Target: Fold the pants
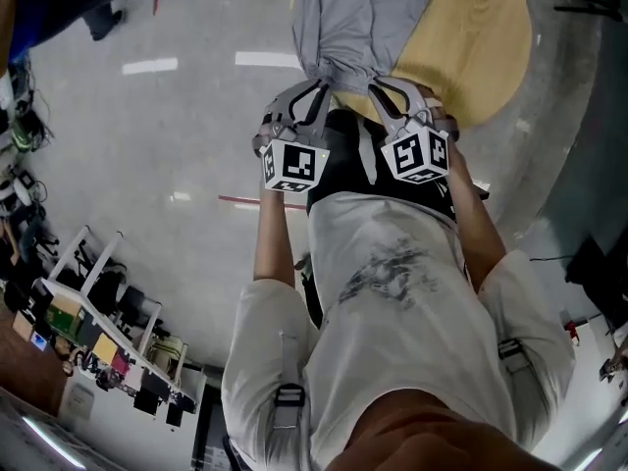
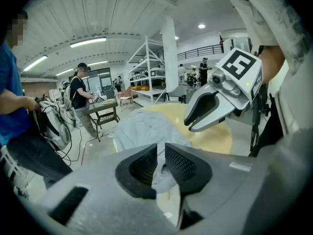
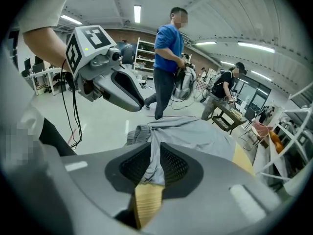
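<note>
Left tongs [image 1: 320, 80] and right tongs [image 1: 379, 84] clench the near edge of soft, floppy pants [image 1: 358, 18]; corners likely grip best.

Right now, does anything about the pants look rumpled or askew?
Yes. The pants bunch into two wrinkled peaks at the left claw and right claw, instead of lying flat on the table.

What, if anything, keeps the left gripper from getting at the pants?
Probably nothing, so yes: the left gripper is at the near edge of the pants on the table, cloth between its close-set jaws; the right gripper beside it leaves room.
</note>
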Demonstrator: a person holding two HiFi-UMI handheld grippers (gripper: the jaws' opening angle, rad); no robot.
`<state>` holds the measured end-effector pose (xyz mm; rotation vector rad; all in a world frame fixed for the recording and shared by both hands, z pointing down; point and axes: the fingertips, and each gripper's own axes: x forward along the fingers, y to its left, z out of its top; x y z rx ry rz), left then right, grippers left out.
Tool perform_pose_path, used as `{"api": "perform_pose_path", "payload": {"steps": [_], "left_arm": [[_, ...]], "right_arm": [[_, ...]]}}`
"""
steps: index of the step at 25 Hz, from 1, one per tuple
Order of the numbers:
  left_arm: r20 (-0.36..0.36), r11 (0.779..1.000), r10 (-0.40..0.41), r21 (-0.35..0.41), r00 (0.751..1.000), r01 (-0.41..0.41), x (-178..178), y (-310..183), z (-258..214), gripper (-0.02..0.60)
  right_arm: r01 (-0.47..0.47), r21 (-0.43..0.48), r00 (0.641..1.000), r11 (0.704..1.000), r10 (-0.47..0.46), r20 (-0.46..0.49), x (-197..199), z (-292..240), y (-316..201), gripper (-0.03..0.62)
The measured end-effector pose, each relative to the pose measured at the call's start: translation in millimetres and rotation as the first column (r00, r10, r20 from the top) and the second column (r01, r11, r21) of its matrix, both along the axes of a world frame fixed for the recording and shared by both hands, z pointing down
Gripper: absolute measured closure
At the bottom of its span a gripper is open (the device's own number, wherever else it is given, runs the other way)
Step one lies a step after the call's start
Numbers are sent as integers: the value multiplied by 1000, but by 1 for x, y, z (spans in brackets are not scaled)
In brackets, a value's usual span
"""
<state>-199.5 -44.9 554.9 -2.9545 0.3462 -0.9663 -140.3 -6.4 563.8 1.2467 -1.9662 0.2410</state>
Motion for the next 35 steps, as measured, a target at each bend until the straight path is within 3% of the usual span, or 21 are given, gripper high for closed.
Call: {"api": "perform_pose_path", "payload": {"steps": [6,19,31,35], "left_arm": [[63,989,145,6,987,-146,13,10,23,455],[86,951,305,-86,948,-298,22,21,53,285],[105,909,411,-126,906,-398,31,31,70,196],[138,906,422,-96,896,-412,32,24,75,196]], "right_arm": [[51,-49,999,997,-52,-8,-8,15,9,490],[58,-136,998,989,-53,42,-18,44,18,418],[52,-182,997,982,-41,65,-2,66,26,366],[52,-186,997,981,-39,72,1,64,22,397]]}}
